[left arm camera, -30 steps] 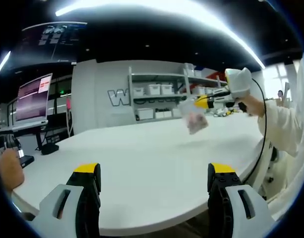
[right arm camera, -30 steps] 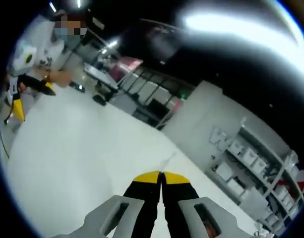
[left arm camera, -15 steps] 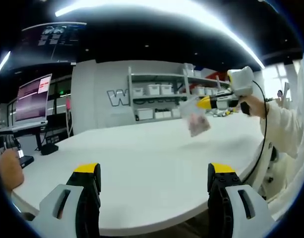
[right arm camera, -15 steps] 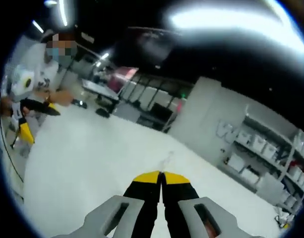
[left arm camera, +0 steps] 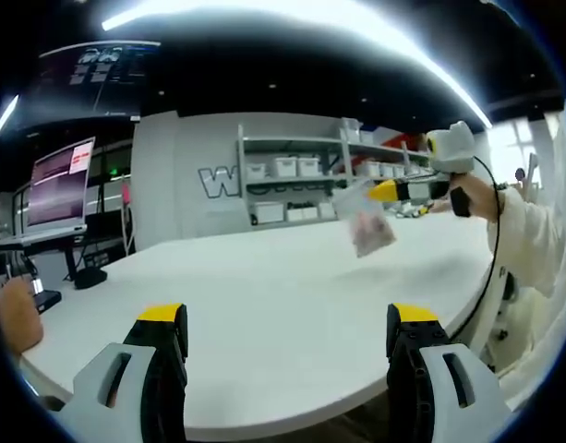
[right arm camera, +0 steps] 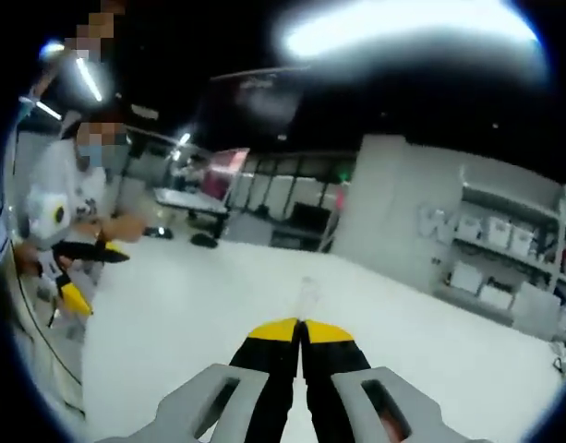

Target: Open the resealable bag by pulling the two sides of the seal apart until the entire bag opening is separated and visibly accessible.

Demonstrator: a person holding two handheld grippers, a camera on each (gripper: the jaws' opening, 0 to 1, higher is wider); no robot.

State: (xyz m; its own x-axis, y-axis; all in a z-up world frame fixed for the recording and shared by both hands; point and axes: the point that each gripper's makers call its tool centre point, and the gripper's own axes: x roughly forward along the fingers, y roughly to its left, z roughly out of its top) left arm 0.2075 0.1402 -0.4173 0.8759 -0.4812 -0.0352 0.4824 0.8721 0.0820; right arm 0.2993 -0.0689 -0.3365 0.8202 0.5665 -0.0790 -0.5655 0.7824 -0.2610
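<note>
A clear resealable bag (left arm camera: pixel 366 221) with pinkish contents hangs in the air above the white table (left arm camera: pixel 264 295), at the right of the left gripper view. My right gripper (left arm camera: pixel 386 191) is shut on the bag's top edge, held by a hand in a white sleeve. In the right gripper view its yellow-tipped jaws (right arm camera: pixel 299 330) are pressed together, and a thin sliver of the bag (right arm camera: pixel 307 293) sticks out beyond them. My left gripper (left arm camera: pixel 287 318) stands open and holds nothing, low over the table's near edge and well short of the bag. It also appears at the left (right arm camera: pixel 75 268) in the right gripper view.
Shelves with white bins (left arm camera: pixel 292 171) stand against the back wall. A monitor (left arm camera: pixel 59 185) and a small black object (left arm camera: pixel 90 275) are at the far left. A hand (left arm camera: pixel 15 318) shows at the left edge. A cable (left arm camera: pixel 490 249) hangs from the right gripper.
The right gripper has carried the bag slightly to the right and has turned, so its view now sits more level. The left gripper has not moved.
</note>
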